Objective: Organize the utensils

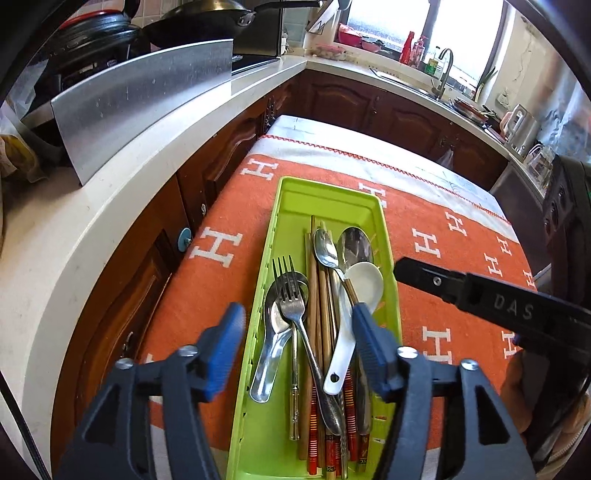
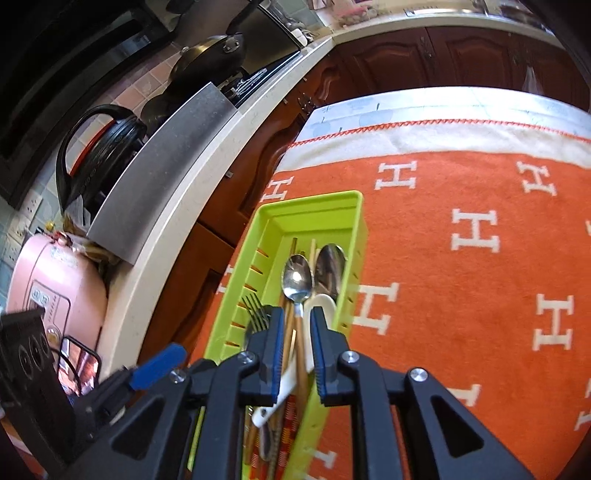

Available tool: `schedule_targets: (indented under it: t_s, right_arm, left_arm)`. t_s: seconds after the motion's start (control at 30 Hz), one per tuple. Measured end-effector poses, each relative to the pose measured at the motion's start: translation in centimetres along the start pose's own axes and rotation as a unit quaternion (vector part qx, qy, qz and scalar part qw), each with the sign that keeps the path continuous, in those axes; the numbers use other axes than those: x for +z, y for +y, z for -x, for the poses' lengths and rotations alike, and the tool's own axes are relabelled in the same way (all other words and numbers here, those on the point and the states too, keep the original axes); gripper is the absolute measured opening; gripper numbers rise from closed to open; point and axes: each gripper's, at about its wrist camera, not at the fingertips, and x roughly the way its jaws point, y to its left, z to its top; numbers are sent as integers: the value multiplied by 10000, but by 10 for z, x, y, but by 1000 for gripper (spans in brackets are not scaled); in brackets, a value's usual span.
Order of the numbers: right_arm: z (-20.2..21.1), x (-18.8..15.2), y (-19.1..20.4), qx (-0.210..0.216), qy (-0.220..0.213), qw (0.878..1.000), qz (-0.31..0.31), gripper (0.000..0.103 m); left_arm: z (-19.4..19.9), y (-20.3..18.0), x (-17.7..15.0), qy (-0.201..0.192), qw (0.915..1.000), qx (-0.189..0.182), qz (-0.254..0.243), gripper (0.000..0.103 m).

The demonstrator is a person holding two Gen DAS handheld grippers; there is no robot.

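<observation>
A lime-green tray (image 1: 328, 192) lies lengthwise on the orange cloth. In it are a fork (image 1: 291, 295), a short steel spoon (image 1: 273, 332), two long metal spoons (image 1: 327, 245), a white ceramic spoon (image 1: 364, 280) and several wooden chopsticks (image 1: 314, 332). My left gripper (image 1: 297, 332) hangs open over the tray's near half, blue pads wide apart and touching nothing. The right gripper's black body (image 1: 480, 299) reaches in from the right. In the right wrist view my right gripper (image 2: 297, 343) hovers over the tray (image 2: 314, 201), jaws a narrow gap apart. The white spoon (image 2: 321, 301) and a chopstick (image 2: 301, 365) lie below that gap, ungripped.
An orange cloth (image 1: 229, 295) with white H letters covers the table. A white countertop (image 1: 110, 206) curves along the left with a steel panel (image 1: 147, 103) and a wok (image 1: 207, 18). A sink (image 1: 439, 79) is at the back right, and a pink cooker (image 2: 55, 284) shows at far left.
</observation>
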Motion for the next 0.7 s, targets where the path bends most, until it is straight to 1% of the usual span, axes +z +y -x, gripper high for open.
schedule_targets:
  t_s: [0.07, 0.1, 0.17, 0.27, 0.37, 0.6, 0.63, 0.67, 0.7]
  right_arm:
    - [5, -3, -1, -82, -21, 10000, 51, 14]
    - [9, -5, -2, -151, -46, 9998, 110, 14]
    - [15, -9, -2, -288, -91, 9993, 218, 14]
    - [25, -18, -5, -480, -125, 9981, 355, 14]
    - [37, -25, -12, -620, -119, 9974, 346, 14]
    - [71, -42, -26, -1002, -278, 9939, 372, 15]
    - [74, -44, -28, -1039, -291, 9935, 377, 17]
    - [81, -47, -31, -1102, -316, 9927, 382, 22]
    - [85, -49, -33, -1141, -334, 9922, 386, 24]
  left_arm:
    - [4, -3, -1, -63, 9999, 74, -54, 77]
    - [5, -5, -1, -89, 9999, 112, -87, 79]
    - [9, -9, -2, -118, 9997, 151, -129, 87]
    - [15, -14, -4, -157, 9995, 218, -162, 94]
    - [20, -20, -6, -150, 9995, 230, -180, 100]
    - [32, -41, -16, -30, 9994, 149, -326, 102]
    - [34, -46, -18, -33, 9992, 138, -369, 102]
    - [36, -50, -20, -29, 9990, 145, -418, 102]
    - [38, -53, -21, -26, 9988, 157, -461, 102]
